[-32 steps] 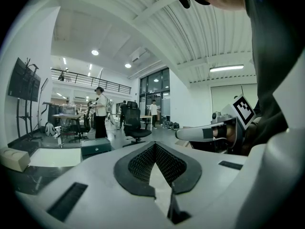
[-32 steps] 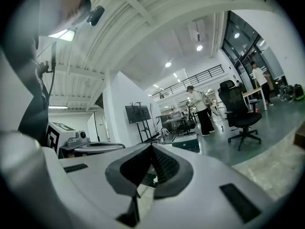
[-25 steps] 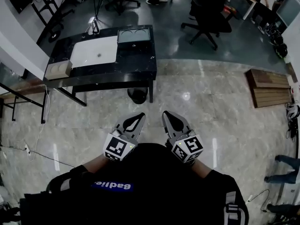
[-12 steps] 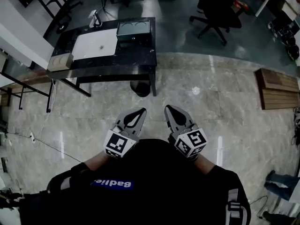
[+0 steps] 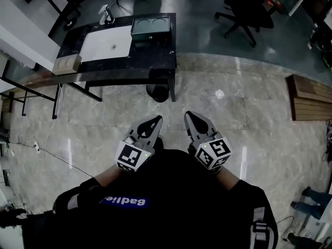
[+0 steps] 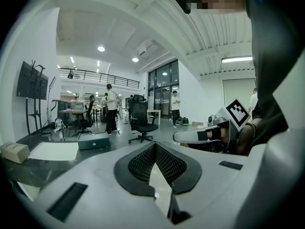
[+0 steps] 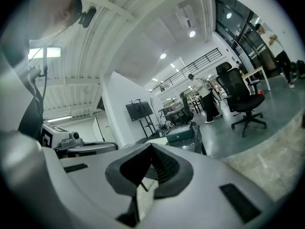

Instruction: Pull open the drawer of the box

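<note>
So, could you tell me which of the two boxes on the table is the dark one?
The dark box at the table's far edge, right of the white mat; the beige box sits at the near left corner.

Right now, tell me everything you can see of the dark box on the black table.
The box is low, rectangular and dark grey-green, metal by its look, with two round recesses in its top. It sits flat at the far right corner of the black table, beside a white sheet. In the left gripper view its front shows one small pale dot, perhaps a lock. Nothing is pulled out of it or rests on it.
</note>
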